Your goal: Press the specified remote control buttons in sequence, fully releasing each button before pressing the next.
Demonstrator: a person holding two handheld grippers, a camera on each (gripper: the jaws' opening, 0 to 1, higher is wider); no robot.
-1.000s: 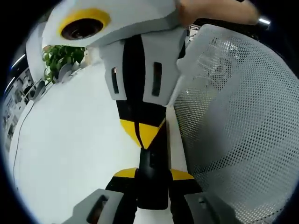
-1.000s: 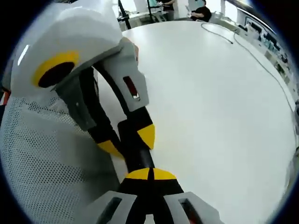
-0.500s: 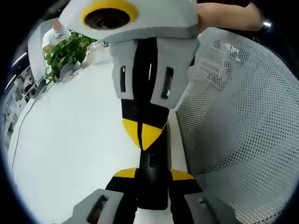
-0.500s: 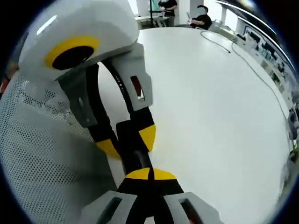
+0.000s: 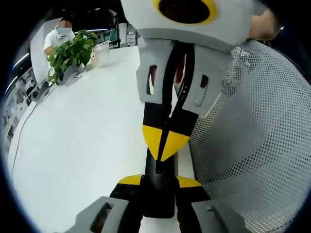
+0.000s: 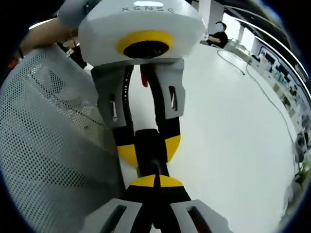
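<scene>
A slim black remote control [image 5: 158, 199] lies lengthwise between the yellow-tipped jaws of my left gripper [image 5: 159, 180], which is shut on it. From the top of the left gripper view my right gripper [image 5: 165, 145] comes down, its yellow tips shut together and resting on the remote's far end. In the right gripper view my right gripper [image 6: 155, 181] rises from the bottom, shut, with its tip against the remote control [image 6: 150, 158]. The left gripper [image 6: 149, 148] faces it and clamps the remote from both sides. The remote's buttons are hidden.
Under both grippers spreads a white table [image 5: 82, 136], with a potted plant [image 5: 70, 51] and a person [image 5: 60, 34] at its far end. A white mesh chair back [image 5: 252, 126] stands close beside the grippers. A cable [image 6: 262, 82] runs across the table [image 6: 228, 126].
Both views have rolled: the opposing gripper's body has swung to a more upright, head-on stance in each. The right gripper's tips stay at the remote's end. The left grip is unchanged.
</scene>
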